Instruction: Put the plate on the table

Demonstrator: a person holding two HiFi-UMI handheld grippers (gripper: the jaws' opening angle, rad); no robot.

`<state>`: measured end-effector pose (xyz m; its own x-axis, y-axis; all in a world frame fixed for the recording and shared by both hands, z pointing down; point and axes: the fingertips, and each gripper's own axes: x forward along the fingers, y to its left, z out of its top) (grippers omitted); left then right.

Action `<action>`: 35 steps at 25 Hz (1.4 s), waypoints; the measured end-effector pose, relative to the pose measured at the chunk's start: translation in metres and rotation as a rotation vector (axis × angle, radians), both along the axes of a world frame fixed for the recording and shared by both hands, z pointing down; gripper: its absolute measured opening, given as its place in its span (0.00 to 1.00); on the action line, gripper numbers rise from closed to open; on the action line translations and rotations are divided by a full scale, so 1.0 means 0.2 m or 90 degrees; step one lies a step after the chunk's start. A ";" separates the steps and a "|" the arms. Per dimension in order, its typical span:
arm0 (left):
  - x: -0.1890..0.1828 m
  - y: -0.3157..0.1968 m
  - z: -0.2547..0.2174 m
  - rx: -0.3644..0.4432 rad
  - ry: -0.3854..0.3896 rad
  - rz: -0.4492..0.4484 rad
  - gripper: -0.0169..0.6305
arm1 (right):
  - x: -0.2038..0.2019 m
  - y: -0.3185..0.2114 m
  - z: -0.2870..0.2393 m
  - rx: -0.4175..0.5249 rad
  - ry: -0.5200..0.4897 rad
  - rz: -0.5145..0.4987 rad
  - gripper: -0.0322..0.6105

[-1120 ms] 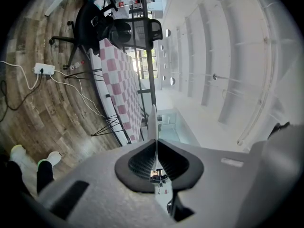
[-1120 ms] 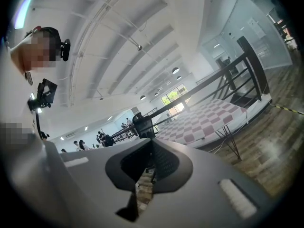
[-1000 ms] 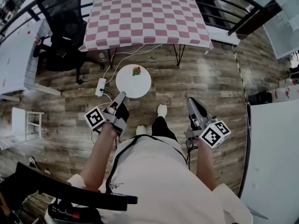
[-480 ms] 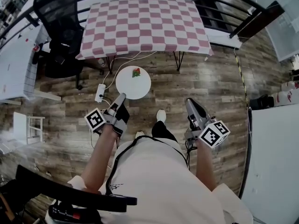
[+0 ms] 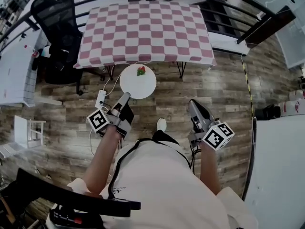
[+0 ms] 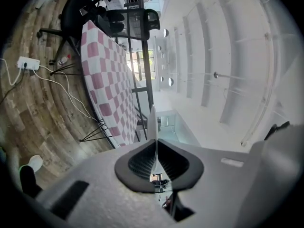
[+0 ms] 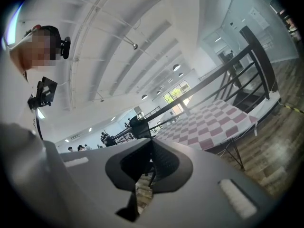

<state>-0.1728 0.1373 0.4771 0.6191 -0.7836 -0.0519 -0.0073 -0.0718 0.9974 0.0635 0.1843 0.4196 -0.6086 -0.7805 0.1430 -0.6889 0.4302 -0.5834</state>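
Note:
A round white plate [image 5: 137, 82] carrying a small red and green item [image 5: 141, 71] hangs above the wooden floor, just before the near edge of the table with the red and white checked cloth [image 5: 145, 30]. My left gripper [image 5: 125, 98] is shut on the plate's near rim. In the left gripper view the plate [image 6: 151, 122] shows edge-on as a thin white blade between the closed jaws of the left gripper [image 6: 154, 152], with the table [image 6: 102, 70] ahead. My right gripper [image 5: 192, 105] is shut and holds nothing; in its own view the right gripper [image 7: 151, 159] points toward the table [image 7: 213, 118].
A black office chair [image 5: 62, 30] stands left of the table. A power strip [image 5: 100, 99] with white cables lies on the floor under the plate. A dark railing [image 5: 248, 18] runs behind the table. White desks flank the scene at left [image 5: 14, 56] and right [image 5: 281, 166].
The person has stepped forward. The left gripper and the plate have come closer to the table's near edge. The right gripper keeps its place beside the body.

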 end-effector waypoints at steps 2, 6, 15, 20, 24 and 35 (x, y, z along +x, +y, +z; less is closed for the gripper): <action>0.06 -0.05 -0.02 0.002 0.003 -0.003 0.06 | 0.05 -0.06 0.00 0.001 0.000 -0.006 0.06; 0.19 -0.14 -0.02 -0.001 0.015 -0.008 0.06 | 0.18 -0.15 0.00 0.003 -0.006 -0.008 0.06; 0.47 -0.29 0.01 -0.016 0.037 -0.012 0.05 | 0.46 -0.31 0.04 -0.003 -0.018 -0.013 0.06; 0.61 -0.38 0.01 -0.016 0.032 -0.018 0.05 | 0.60 -0.41 0.05 -0.003 -0.022 -0.025 0.06; 0.70 -0.42 0.04 -0.022 0.020 -0.024 0.05 | 0.66 -0.46 0.08 -0.010 -0.029 -0.038 0.06; 0.88 -0.49 0.07 -0.029 0.004 -0.001 0.05 | 0.69 -0.55 0.10 -0.007 -0.044 -0.054 0.06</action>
